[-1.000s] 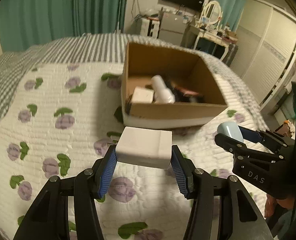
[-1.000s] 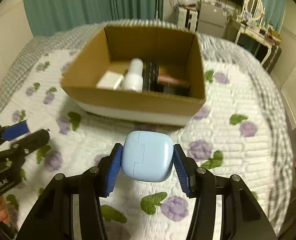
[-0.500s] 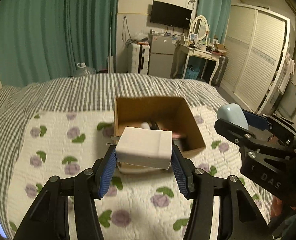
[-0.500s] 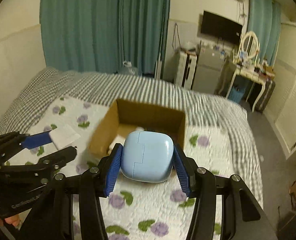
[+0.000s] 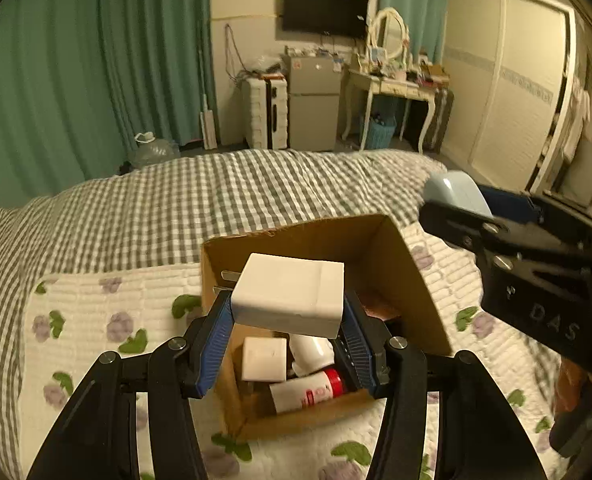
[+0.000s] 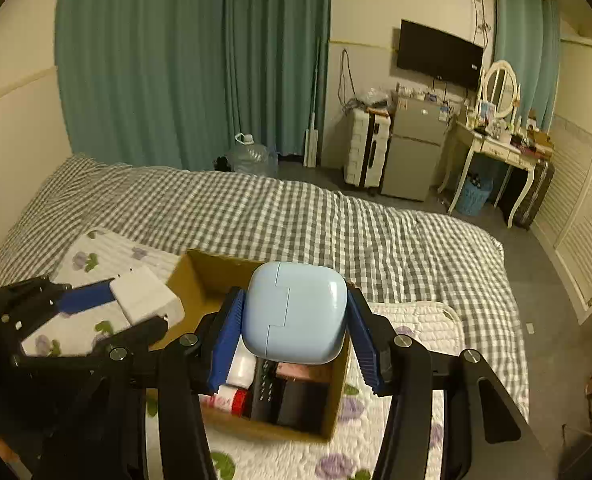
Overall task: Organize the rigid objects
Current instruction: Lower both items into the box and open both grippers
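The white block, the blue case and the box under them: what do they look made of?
White block: likely matte hard plastic, crisp edges with metal prongs, so probably a charger. Blue case: smooth, faintly glossy plastic with rounded corners and a lid seam. Box: brown cardboard, dull fibrous walls, raw-cut rim.

Teal curtains (image 6: 192, 60) fill the upper left; a wall-mounted television (image 6: 439, 54), small fridge (image 6: 413, 154) and white dressing table (image 6: 495, 148) stand upper right.

both tools raised from the quilt (image 5: 96, 312), now above the cardboard box (image 5: 411, 280)
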A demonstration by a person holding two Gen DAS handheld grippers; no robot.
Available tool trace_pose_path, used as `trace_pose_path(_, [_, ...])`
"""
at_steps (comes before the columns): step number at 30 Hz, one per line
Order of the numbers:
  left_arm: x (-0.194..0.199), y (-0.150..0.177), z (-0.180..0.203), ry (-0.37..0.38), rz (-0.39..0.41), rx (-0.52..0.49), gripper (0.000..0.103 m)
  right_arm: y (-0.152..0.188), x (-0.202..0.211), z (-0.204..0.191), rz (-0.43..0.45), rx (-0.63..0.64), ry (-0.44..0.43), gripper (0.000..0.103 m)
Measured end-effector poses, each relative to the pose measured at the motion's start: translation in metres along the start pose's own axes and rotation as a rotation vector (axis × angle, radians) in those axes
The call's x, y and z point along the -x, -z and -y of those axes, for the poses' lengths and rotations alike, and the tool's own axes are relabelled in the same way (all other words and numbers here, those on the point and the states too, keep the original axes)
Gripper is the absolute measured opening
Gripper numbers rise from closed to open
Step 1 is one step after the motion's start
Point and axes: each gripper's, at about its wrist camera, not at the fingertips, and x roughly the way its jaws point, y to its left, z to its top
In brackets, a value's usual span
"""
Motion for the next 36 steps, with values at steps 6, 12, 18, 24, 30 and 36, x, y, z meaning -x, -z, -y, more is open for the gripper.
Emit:
trace_pose_path(6, [-0.054, 0.004, 0.009, 0.02, -0.062, -0.036, 0.054, 0.009, -0.064, 0.014, -0.071, -0.015, -0.001, 0.051])
trace_pose_path(12, [-0.086, 0.015, 0.009, 0.016, -0.112, -0.048, 0.055, 0.029, -0.113, 0.022, -0.163, -0.053, -0.014, 0.051])
trace_pose_path(18, [-0.102, 0.028, 0.007, -0.008, -0.158, -0.061, 0.055, 0.038, -0.126, 0.021, -0.178, -0.057, -0.009, 0.052])
trace_pose_path(24, [-0.094, 0.026, 0.012, -0.019, -0.176, -0.07, 0.057, 0.034, -0.115, 0.019, -0.186, -0.068, 0.005, 0.059])
trace_pose_path(30, [-0.055, 0.003, 0.011, -0.067, -0.125, -0.049, 0.06, 0.011, -0.076, 0.023, -0.14, -0.064, 0.036, 0.07])
trace_pose_path(36, [0.008, -0.022, 0.011, -0.103, -0.045, -0.025, 0.06, -0.021, -0.003, 0.026, -0.051, -0.063, 0.072, 0.075])
